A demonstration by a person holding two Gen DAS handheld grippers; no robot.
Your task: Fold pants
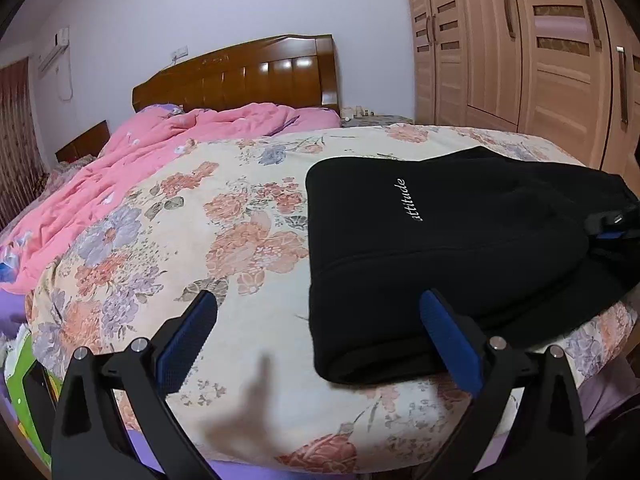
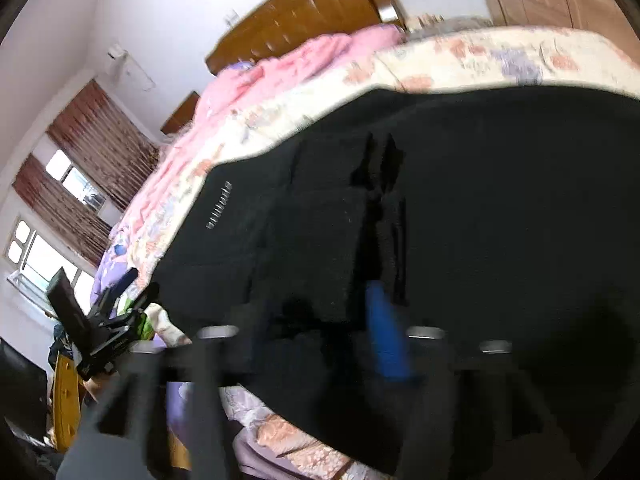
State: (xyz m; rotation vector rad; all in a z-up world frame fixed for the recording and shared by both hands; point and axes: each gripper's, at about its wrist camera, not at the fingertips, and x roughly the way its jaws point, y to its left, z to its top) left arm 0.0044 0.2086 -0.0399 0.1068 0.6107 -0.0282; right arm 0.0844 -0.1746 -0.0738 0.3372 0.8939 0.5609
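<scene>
The black pants (image 1: pixel 440 248) lie folded into a compact stack on the floral bedspread (image 1: pixel 224 232), with white "attitude" lettering on top. My left gripper (image 1: pixel 320 328) is open and empty, just above the bed at the stack's near left corner; its right finger (image 1: pixel 448 340) overlaps the stack's edge. My right gripper shows at the stack's far right edge (image 1: pixel 612 224). In the blurred right wrist view the pants (image 2: pixel 480 208) fill the frame, and my right gripper (image 2: pixel 320 344) appears shut on a fold of the black cloth, its blue pad (image 2: pixel 386 340) showing.
A pink quilt (image 1: pixel 140 160) is bunched at the bed's far left, before the wooden headboard (image 1: pixel 240 76). A wooden wardrobe (image 1: pixel 520 48) stands at the right. The bed's near edge shows purple sheet (image 1: pixel 240 468). A window with curtains (image 2: pixel 64 200) is at left.
</scene>
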